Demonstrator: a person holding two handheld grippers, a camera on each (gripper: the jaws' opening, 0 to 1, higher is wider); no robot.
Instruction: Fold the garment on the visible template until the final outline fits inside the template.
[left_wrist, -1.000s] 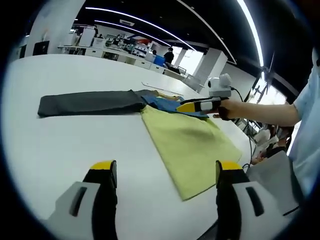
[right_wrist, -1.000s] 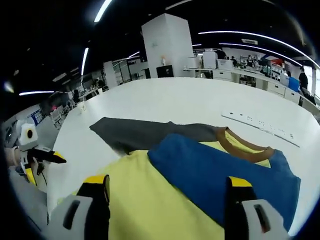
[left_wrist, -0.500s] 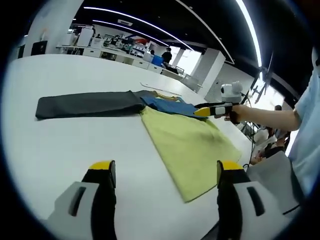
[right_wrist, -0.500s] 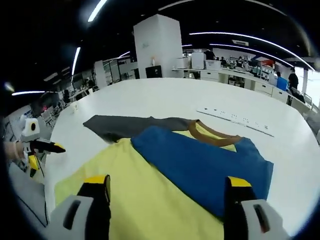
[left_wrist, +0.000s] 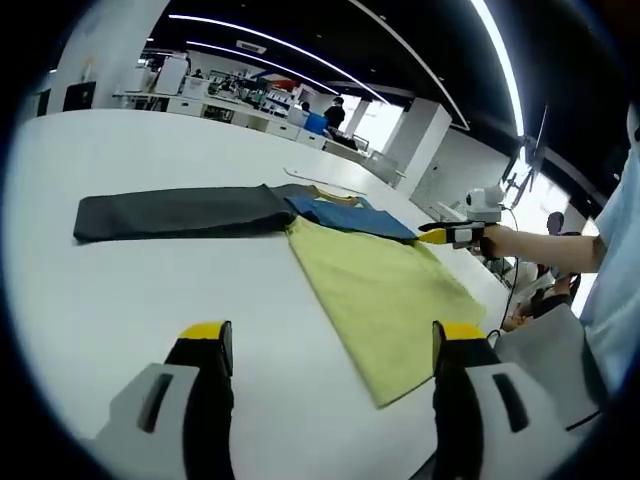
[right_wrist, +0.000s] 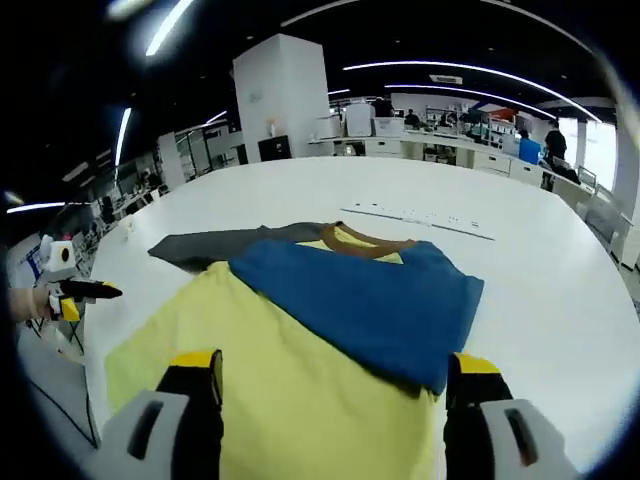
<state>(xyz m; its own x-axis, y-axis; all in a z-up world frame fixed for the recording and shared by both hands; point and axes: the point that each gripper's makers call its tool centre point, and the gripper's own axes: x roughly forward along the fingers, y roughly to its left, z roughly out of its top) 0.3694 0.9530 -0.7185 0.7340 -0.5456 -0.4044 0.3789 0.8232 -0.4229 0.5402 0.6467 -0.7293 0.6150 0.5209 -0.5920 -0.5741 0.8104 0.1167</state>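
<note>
Both tongs (left_wrist: 325, 345) (right_wrist: 330, 375) gape empty — garment (right_wrist: 330, 300) folded, bare white table (left_wrist: 120, 290) all round.

The blue sleeve (right_wrist: 360, 300) covers part of the yellow shirt (right_wrist: 290, 390), whose near edge runs behind the jaws. Markings on the white strip (right_wrist: 420, 216) are too small to read. Distant desks (left_wrist: 230, 105) blur together.

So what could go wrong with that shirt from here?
Three things, I'd guess. The yellow body sits close to the table edge in the left gripper view, so a tug might drag it off. The dark sleeve sticks out far sideways and may well end up outside the outline. Both grippers, left and right, are open and hold nothing, so the blue fold could slip open.
</note>
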